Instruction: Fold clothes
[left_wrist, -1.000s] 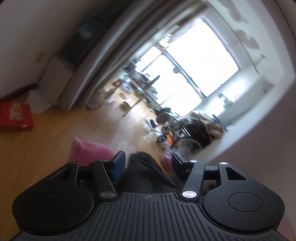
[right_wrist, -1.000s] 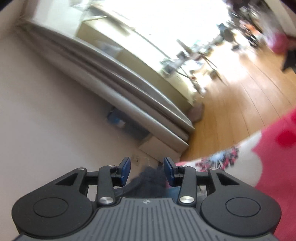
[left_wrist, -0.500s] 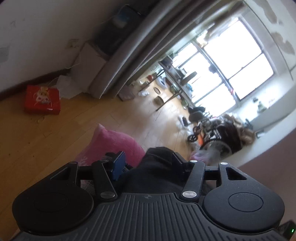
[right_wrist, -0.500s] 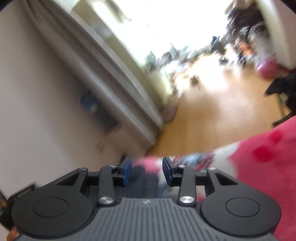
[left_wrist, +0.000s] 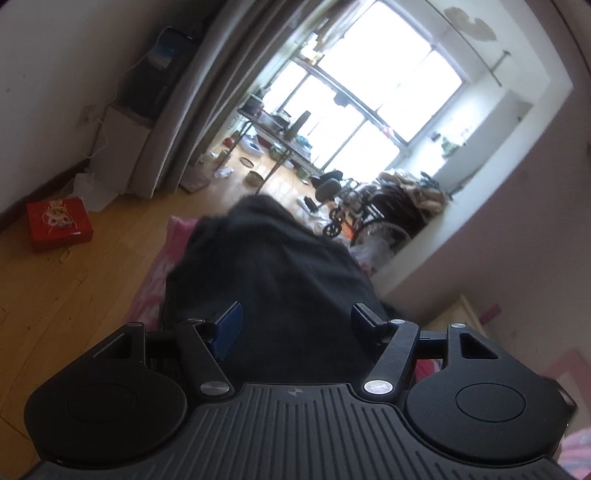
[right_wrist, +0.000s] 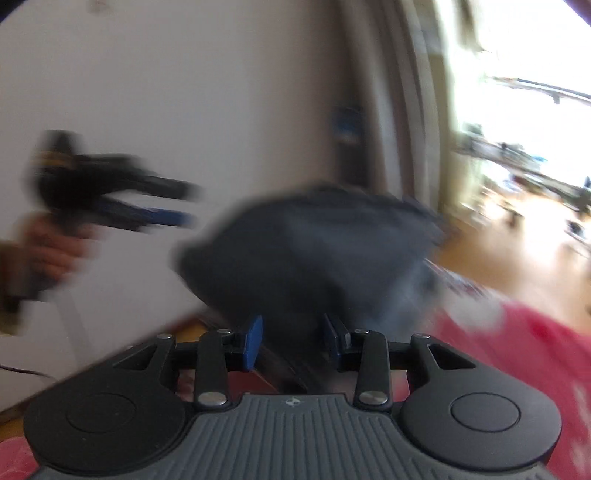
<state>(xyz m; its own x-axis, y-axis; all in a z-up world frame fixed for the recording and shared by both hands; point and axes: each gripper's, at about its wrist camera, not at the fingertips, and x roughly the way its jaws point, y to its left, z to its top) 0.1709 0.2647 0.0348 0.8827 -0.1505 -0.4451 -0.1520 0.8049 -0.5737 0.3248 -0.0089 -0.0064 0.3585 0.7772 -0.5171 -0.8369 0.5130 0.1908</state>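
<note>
A black garment (left_wrist: 273, 266) stretches forward between the fingers of my left gripper (left_wrist: 295, 319). Its jaws are opening, and the blue pads stand apart from the cloth. In the blurred right wrist view the same dark garment (right_wrist: 314, 251) billows up ahead of my right gripper (right_wrist: 293, 332), which is shut on a fold of it. The left gripper (right_wrist: 184, 205) shows there at the left, held by a hand (right_wrist: 55, 247). Nothing is between its fingers, and it is clear of the garment's edge.
Pink bedding (left_wrist: 151, 291) lies under the garment and shows red-pink at lower right (right_wrist: 517, 350). A red box (left_wrist: 59, 223) sits on the wooden floor (left_wrist: 74, 295) at left. Grey curtains (left_wrist: 177, 122), a cluttered table and a wheelchair (left_wrist: 354, 218) stand by the bright window.
The left jaws have widened, and the black garment now spreads out long in front of them. The right view has rolled and swung toward the wall, with the garment flung up ahead of it.
</note>
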